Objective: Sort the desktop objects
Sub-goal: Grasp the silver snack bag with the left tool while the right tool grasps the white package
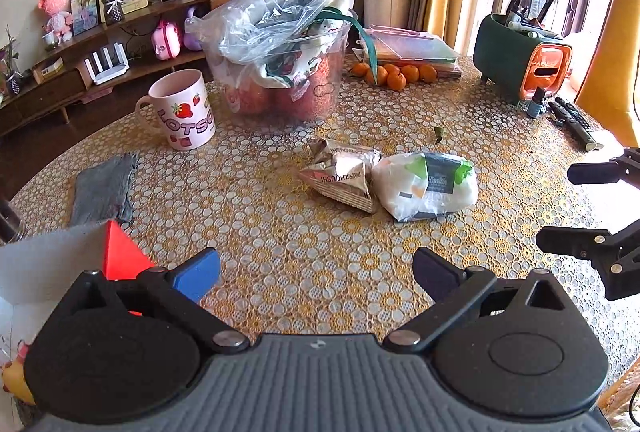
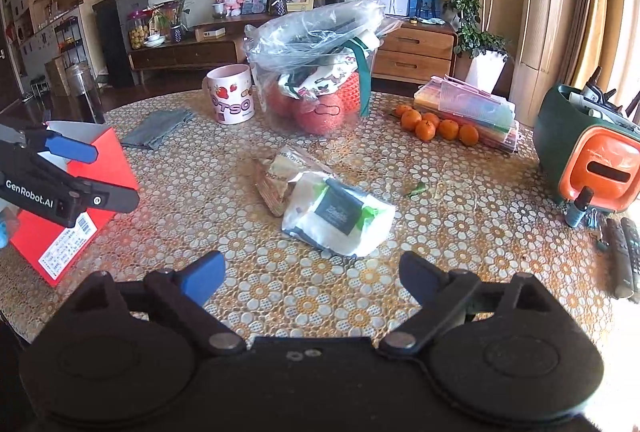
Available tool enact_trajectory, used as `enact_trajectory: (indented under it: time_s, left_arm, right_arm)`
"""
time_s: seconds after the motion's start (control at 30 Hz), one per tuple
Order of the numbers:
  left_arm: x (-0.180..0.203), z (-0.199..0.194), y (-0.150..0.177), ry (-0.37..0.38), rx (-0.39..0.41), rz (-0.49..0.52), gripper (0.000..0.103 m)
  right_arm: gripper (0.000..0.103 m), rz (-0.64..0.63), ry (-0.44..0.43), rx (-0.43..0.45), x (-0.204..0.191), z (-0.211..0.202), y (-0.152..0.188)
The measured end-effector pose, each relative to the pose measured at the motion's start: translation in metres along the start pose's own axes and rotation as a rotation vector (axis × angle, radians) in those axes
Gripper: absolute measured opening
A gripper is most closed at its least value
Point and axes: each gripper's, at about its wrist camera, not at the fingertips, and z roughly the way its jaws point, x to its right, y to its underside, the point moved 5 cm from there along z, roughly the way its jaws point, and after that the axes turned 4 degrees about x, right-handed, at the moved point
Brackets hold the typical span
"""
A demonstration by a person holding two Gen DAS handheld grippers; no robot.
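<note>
Flat on table (image 1: 280, 256), white packet (image 1: 428, 183) long axis runs left-right; both tools, left tool (image 1: 316, 272), right tool (image 2: 312, 274), released, nothing between

Both tongs (image 1: 316, 272) (image 2: 310, 274) agape, empty.

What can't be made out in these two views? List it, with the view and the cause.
- Clear tub: its upper contents, both views; a crumpled plastic bag covers them.
- Red box: mostly cut off in the left wrist view, behind a white flap and the left tongs.
- Green organizer: what it holds, right wrist view; too small.
- White packet: label print, both views; too blurred.
</note>
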Motion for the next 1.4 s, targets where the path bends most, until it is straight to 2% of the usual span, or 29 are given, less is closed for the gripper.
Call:
enact_trajectory:
  time_s: [0.27, 0.43, 0.63, 0.9, 1.2, 1.4]
  left_arm:
    - [0.007, 0.058, -0.026, 0.017, -0.013, 0.051, 0.103]
    - [0.008, 0.098, -0.038, 0.028, -0.054, 0.075, 0.103]
    - [0.011, 0.136, -0.045, 0.021, -0.083, 0.129, 0.103]
    - [0.021, 0.171, -0.052, 0.069, -0.113, 0.178, 0.103]
    - [0.024, 0.2, -0.05, 0.069, -0.134, 0.175, 0.103]
    - [0.024, 0.211, -0.047, 0.065, -0.139, 0.165, 0.103]
  right_arm:
    - [0.096, -0.075, -0.069, -0.025, 0.02, 0.044, -0.013]
    - [0.096, -0.106, -0.088, -0.039, 0.03, 0.076, -0.022]
    - [0.096, -0.239, -0.086, -0.088, 0.035, 0.113, -0.026]
    - [0.096, -0.31, -0.147, -0.139, 0.039, 0.144, -0.024]
    - [0.095, -0.335, -0.222, -0.156, 0.034, 0.168, -0.021]
    - [0.095, -0.315, -0.231, -0.154, 0.035, 0.176, -0.014]
